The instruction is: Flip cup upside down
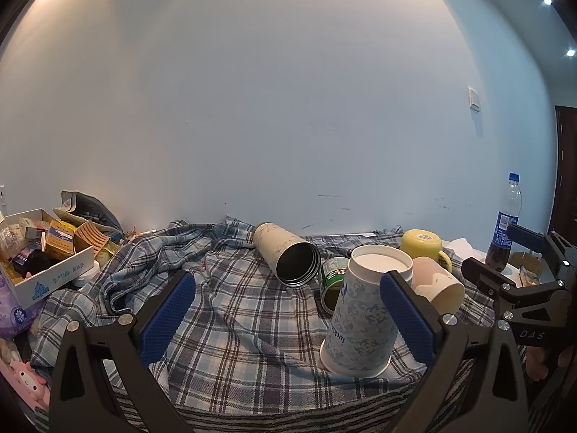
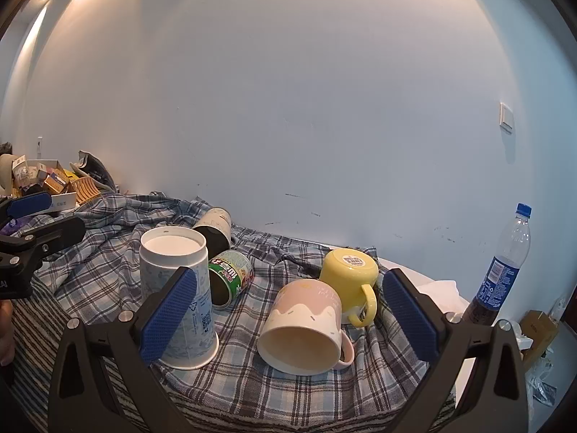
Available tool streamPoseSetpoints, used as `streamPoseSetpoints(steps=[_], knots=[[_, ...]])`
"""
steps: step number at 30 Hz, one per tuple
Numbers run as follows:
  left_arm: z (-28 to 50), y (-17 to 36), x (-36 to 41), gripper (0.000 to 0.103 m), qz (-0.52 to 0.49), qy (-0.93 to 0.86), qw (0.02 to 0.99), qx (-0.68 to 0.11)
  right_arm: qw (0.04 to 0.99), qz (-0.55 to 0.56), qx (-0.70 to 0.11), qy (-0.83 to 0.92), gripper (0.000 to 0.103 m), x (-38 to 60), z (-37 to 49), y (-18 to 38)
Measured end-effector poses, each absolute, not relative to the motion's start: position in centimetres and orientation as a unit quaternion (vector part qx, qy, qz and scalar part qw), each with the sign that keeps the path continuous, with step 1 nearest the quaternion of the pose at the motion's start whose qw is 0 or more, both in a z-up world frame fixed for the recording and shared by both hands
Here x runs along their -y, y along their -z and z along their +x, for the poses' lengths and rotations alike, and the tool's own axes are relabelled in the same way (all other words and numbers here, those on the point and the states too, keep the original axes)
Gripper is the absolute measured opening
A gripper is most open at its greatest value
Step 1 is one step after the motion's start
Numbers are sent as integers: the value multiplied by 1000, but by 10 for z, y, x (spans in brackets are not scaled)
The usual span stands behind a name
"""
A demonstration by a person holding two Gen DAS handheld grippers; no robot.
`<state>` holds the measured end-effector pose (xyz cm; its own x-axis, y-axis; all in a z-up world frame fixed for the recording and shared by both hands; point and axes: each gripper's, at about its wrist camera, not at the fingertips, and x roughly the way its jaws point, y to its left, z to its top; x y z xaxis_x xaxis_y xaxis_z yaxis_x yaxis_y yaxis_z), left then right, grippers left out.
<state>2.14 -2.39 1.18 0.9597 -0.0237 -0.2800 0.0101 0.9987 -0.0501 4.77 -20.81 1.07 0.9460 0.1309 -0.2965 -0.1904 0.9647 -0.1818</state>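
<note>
A blue-patterned paper cup point(image 1: 360, 321) stands upside down on the plaid cloth point(image 1: 234, 310); it also shows in the right wrist view point(image 2: 180, 296). A pink mug point(image 2: 306, 324) lies on its side, mouth toward me. A yellow mug point(image 2: 351, 281) stands upside down behind it. A green can point(image 2: 230, 276) and a cream flask point(image 1: 285, 252) lie on their sides. My left gripper point(image 1: 288, 317) is open and empty, the paper cup just inside its right finger. My right gripper point(image 2: 288, 321) is open and empty around the pink mug.
A cardboard box of small packets point(image 1: 39, 252) sits at the left. A cola bottle point(image 2: 505, 270) stands at the right by the wall. A pink plush point(image 1: 25, 379) lies at the lower left. White paper point(image 2: 443, 292) lies beyond the mugs.
</note>
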Motion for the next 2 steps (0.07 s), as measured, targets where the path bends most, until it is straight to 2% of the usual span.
streamPoseSetpoints(steps=[2], knots=[[22, -12, 23, 103, -28, 8, 989, -142, 981, -106, -142, -82, 103, 207, 48, -11]])
